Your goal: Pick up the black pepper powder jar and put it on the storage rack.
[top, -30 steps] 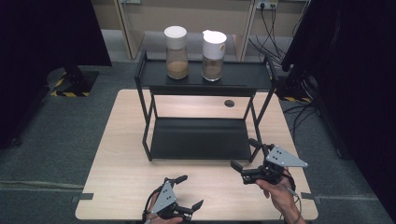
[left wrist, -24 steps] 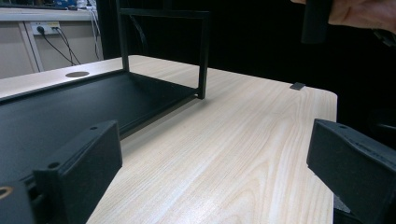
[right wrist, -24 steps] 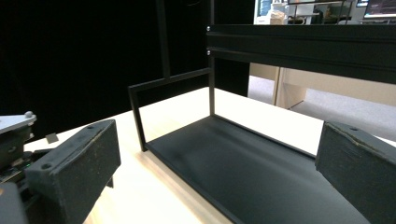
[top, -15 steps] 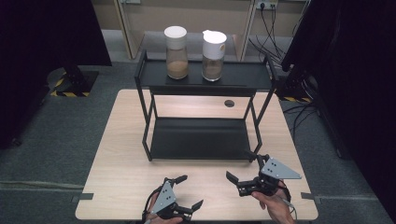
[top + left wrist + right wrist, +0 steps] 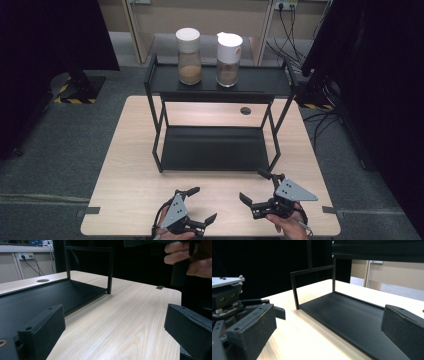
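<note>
Behind the two grippers, a black metal two-tier rack (image 5: pixel 220 85) stands on the pale wood-grain table (image 5: pixel 130 175). On its upper shelf are two clear jars with white lids, the left jar (image 5: pixel 189 49) and the right jar (image 5: pixel 228 52), both holding brown powder and near each other. The lower shelf is flat and matte. The left gripper (image 5: pixel 201 206) and right gripper (image 5: pixel 256 186) are spread wide and hold nothing, low over the table's near edge.

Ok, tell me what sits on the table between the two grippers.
Nothing: in the high view only bare wooden table separates the left gripper from the right gripper. Both stand open.
</note>
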The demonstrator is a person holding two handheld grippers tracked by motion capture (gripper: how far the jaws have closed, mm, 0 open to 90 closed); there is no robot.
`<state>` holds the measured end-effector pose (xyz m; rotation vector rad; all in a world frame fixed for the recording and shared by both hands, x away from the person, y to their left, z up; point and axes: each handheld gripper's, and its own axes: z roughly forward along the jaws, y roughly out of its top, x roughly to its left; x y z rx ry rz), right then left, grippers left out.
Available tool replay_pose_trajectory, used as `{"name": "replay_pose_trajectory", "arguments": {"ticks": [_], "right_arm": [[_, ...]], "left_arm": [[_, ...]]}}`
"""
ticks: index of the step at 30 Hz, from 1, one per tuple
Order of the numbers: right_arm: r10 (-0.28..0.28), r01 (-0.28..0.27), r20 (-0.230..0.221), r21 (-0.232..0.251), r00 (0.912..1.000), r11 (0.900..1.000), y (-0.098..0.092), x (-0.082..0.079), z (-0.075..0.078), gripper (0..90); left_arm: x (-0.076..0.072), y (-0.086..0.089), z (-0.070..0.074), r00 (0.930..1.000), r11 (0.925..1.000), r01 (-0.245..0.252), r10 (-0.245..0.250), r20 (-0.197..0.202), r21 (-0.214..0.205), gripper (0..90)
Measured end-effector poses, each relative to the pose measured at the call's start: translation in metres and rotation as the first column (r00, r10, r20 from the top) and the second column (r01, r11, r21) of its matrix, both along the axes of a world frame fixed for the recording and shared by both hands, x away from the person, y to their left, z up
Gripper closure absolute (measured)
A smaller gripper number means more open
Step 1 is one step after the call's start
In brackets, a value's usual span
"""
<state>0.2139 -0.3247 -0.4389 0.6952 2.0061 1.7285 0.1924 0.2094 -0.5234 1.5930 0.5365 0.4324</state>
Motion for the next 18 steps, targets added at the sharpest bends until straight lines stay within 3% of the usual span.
{"name": "replay_pose_trajectory", "arguments": {"ticks": [18], "right_arm": [[0.038, -0.038, -0.008, -0.014, 0.9992, 0.9992, 0.008, -0.004, -0.021, 0.5]], "left_arm": [[0.000, 0.001, 0.000, 0.9999, 0.9999, -0.011, 0.011, 0.003, -0.003, 2.8]]}}
